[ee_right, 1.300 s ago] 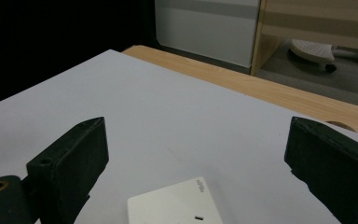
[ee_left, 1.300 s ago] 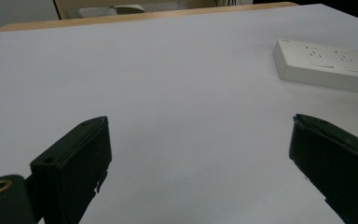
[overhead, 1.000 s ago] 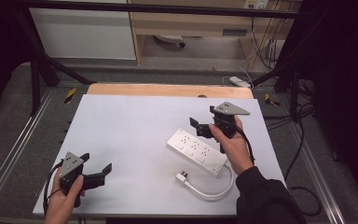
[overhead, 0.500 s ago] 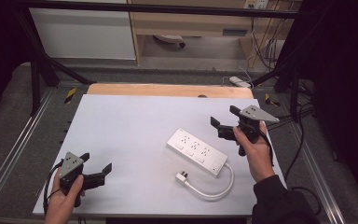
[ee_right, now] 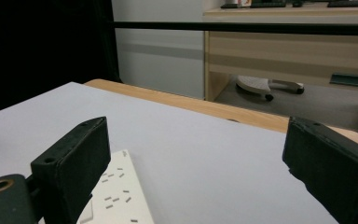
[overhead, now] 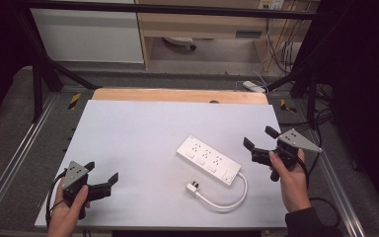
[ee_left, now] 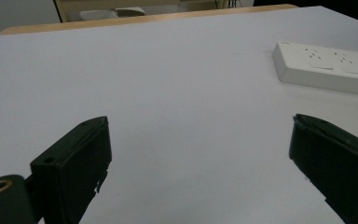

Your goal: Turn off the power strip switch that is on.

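Note:
A white power strip lies flat near the middle right of the white table. Its white cable loops round to a plug lying loose on the table. My right gripper is open at the right edge of the table, a short way right of the strip, holding nothing. In the right gripper view the strip's end sits low by the left jaw. My left gripper rests open near the front left corner, also with nothing in it. The strip appears at the far right of the left gripper view.
A wooden strip borders the far edge of the table. Metal rails run along both sides. Beyond the table are a wooden cabinet, hanging cables and a white adapter on the floor.
My right gripper has drawn away from above the power strip, moving right and toward me to the table's right edge. The left gripper has stayed put.

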Demonstrator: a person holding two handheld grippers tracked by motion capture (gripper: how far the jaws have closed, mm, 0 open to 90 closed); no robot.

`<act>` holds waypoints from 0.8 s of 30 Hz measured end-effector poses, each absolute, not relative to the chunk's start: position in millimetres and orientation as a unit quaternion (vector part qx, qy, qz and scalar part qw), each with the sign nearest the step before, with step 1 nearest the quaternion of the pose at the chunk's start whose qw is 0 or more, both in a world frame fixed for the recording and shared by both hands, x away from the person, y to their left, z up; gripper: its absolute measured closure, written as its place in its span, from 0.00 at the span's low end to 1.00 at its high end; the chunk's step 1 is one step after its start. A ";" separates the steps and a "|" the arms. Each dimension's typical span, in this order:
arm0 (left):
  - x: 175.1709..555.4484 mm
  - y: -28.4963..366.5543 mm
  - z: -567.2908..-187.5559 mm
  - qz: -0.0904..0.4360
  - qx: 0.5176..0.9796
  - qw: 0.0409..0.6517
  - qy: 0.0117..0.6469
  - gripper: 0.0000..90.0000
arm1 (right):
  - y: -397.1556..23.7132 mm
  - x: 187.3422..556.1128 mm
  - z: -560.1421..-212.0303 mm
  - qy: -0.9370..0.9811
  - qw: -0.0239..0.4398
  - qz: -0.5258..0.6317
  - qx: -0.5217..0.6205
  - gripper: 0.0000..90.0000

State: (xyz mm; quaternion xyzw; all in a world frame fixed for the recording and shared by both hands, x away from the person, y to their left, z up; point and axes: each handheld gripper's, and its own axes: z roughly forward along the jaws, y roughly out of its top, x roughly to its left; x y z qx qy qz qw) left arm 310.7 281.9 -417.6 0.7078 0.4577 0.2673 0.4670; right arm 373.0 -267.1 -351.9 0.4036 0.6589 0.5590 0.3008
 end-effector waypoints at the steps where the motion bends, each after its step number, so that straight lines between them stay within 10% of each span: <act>1: 310.7 282.0 -417.7 0.267 0.707 0.467 0.458 0.06 | -269.7 371.4 -353.1 0.658 0.302 0.558 0.406 0.08; 24: 310.7 281.6 -418.6 0.263 0.711 0.470 0.453 0.06 | -295.1 337.4 -414.6 0.671 0.303 0.529 0.422 0.04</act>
